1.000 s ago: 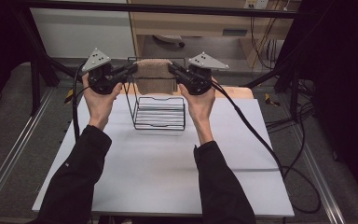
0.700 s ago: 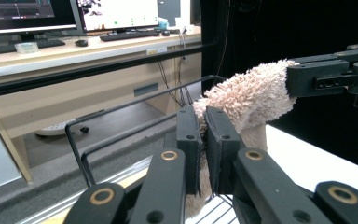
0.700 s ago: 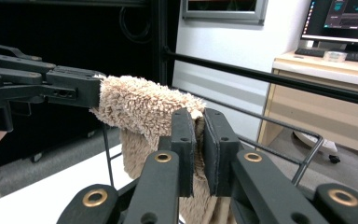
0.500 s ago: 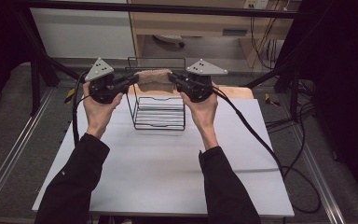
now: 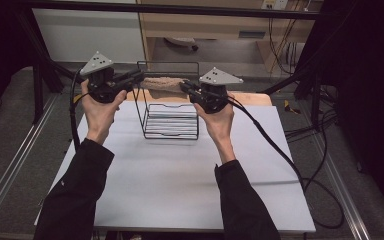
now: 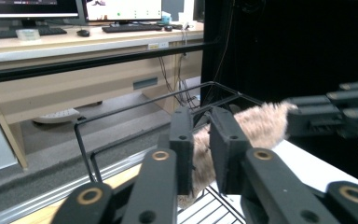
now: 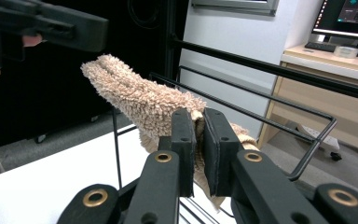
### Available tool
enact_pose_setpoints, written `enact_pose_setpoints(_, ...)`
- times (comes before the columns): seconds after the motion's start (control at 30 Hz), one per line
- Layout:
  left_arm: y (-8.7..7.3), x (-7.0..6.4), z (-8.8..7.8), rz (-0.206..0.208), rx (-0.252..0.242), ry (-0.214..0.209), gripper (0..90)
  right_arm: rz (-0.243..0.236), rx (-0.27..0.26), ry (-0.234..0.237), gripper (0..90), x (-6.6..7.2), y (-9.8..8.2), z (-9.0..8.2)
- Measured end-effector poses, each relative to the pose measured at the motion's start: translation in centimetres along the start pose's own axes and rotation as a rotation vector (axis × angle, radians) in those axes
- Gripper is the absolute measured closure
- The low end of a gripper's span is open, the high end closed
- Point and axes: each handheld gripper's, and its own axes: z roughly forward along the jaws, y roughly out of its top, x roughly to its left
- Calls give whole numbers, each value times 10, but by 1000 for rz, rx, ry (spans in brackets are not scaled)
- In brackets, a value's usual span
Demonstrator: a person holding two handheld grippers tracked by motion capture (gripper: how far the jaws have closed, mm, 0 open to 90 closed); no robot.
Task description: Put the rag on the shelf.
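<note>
A fuzzy tan cloth hangs stretched between my two grippers, just over the top rim of a black wire rack at the back middle of the white table. My left gripper is shut on the cloth's left end, and my right gripper is shut on its right end. In the left gripper view the tan cloth is pinched in my left gripper, with the rack's rim behind. In the right gripper view my right gripper clamps the cloth.
A wooden board lies behind the rack at the table's far edge. The right gripper's cable trails across the table's right side. Metal frame bars run along the back and both sides. A desk with monitors stands beyond.
Both grippers have come down a little with the cloth held between them, so it now sits level with the rack's top rim. The rack has not moved.
</note>
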Motion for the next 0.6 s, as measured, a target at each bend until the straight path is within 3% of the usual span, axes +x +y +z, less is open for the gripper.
enact_pose_setpoints(0.17, 1, 0, 10, -19, 67, -34, 897, 11, 1, 10, 833, -1, -4, -1)
enact_pose_setpoints(0.3, -7, -2, 12, -26, 105, -61, 898, 8, 9, 13, 829, -1, -5, -1)
enact_pose_setpoints(0.6, -19, -3, 12, 1, 136, -75, 900, -7, 27, 23, 794, 0, -6, -3)
